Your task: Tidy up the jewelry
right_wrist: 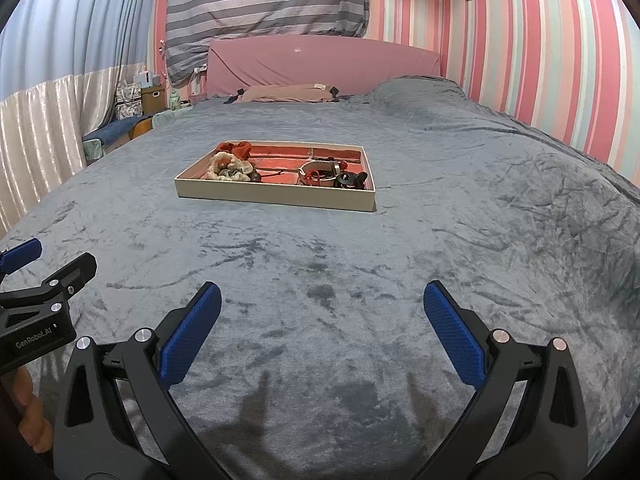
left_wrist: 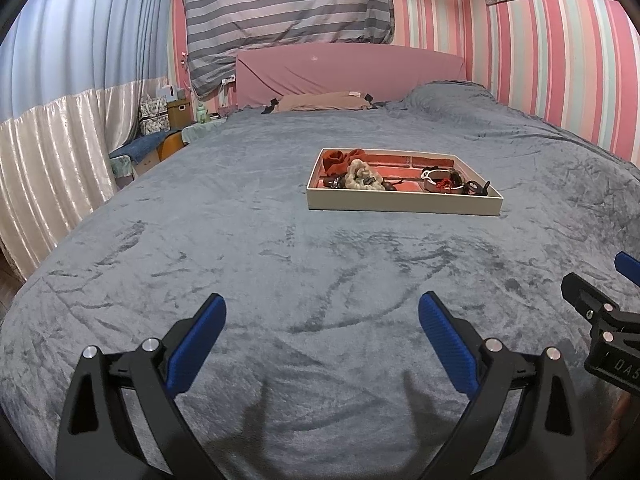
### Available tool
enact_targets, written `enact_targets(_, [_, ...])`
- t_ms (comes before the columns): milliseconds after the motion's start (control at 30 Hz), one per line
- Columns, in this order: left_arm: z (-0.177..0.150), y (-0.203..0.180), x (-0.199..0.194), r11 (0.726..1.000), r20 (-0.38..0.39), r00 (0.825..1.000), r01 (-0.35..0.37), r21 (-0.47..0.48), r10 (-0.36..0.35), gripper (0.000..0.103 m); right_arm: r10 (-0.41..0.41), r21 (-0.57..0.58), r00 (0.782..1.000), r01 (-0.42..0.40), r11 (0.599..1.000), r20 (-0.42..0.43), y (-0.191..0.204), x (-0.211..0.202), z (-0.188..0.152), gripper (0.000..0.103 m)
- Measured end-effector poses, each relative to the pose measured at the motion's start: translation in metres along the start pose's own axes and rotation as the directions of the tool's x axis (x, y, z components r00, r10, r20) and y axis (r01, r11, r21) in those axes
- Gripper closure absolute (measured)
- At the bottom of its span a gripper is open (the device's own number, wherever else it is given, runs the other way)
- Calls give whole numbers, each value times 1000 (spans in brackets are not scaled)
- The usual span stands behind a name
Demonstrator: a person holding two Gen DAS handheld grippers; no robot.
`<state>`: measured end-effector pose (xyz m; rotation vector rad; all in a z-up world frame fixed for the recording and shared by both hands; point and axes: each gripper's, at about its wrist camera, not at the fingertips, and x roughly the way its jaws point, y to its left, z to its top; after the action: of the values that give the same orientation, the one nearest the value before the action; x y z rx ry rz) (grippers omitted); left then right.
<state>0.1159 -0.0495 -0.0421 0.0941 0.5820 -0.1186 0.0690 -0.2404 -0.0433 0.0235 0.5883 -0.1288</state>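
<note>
We hold the left gripper (left_wrist: 322, 320) low in the frame of its own camera, its blue-padded fingers (left_wrist: 196, 344) spread wide with nothing between them, hovering over the grey blanket (left_wrist: 280, 264). At the right edge of that same view part of the right gripper (left_wrist: 600, 320) pokes in, just beside ours. From its own camera the right gripper (right_wrist: 322, 312) also sits at the bottom of the frame, jaws wide apart and empty, and the left gripper appears at the lower left edge there, with a bit of a hand (right_wrist: 28, 408) behind it.

Farther out, above centre in both views, the shallow tray (left_wrist: 404, 204) lies flat on the blanket, well apart from both grippers. It has pale outer walls and a red lining. Inside, at the tray's left end, we see a red scrunchie (left_wrist: 340, 160) and a cream scrunchie (left_wrist: 360, 178) touching it, with small dark beads beside them. Toward the tray's right end sit a pale bangle (left_wrist: 440, 180) with a red cord across it and a black piece (left_wrist: 476, 188) in the corner.

Beyond the tray, at the top of the frame, stand a pink headboard (left_wrist: 348, 68), a pillow (left_wrist: 320, 102) and pink striped wallpaper (left_wrist: 560, 60); curtains (left_wrist: 60, 120) fill the upper left.
</note>
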Motion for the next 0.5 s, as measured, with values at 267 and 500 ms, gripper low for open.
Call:
enact_targets(267, [0,0,0,1000,0,1000,-2,-2,2,8,1,1,1000,-1,1000,0,-1,0,0,4])
enact_targets(500, [0,1,2,1000,1,1000,-3,1,3,8,0,-2,1000,0,1000,-1,-1,0,0,4])
